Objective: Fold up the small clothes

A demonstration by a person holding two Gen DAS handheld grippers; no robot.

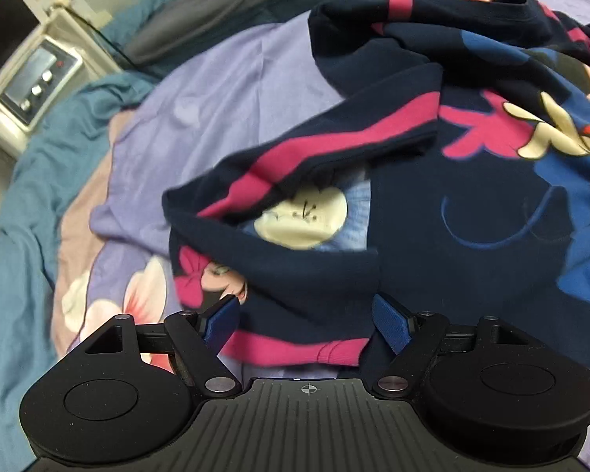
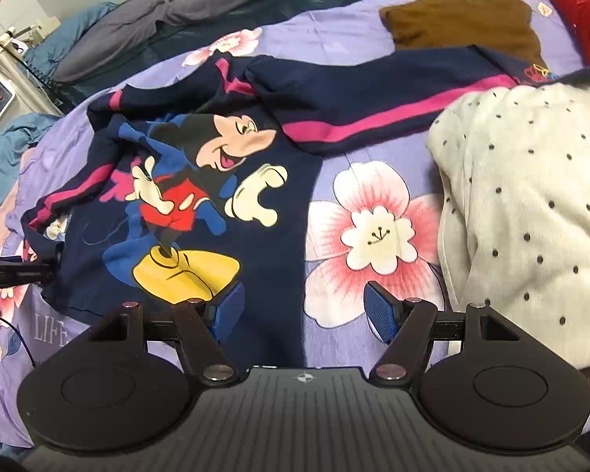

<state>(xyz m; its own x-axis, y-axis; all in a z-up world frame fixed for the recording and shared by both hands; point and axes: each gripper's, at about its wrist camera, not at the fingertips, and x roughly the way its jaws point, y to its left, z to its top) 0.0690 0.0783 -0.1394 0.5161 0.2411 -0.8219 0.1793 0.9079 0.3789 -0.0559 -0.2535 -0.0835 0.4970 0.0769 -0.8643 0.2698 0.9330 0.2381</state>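
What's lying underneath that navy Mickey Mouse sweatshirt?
The Mickey sweatshirt lies on a purple flowered bedsheet, visible all around it. Whatever sits directly beneath the fabric is covered, so I can't tell.

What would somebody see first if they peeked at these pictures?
First, the navy sweatshirt with the big cartoon mouse, spread rumpled across the purple flowered bedsheet, with pink stripes running along its sleeves. Next, the white dotted garment heaped at the sweatshirt's right and the brown garment lying beyond. Both tongs are open: the right tongs over the sweatshirt's hem, the left tongs over a sleeve cuff.
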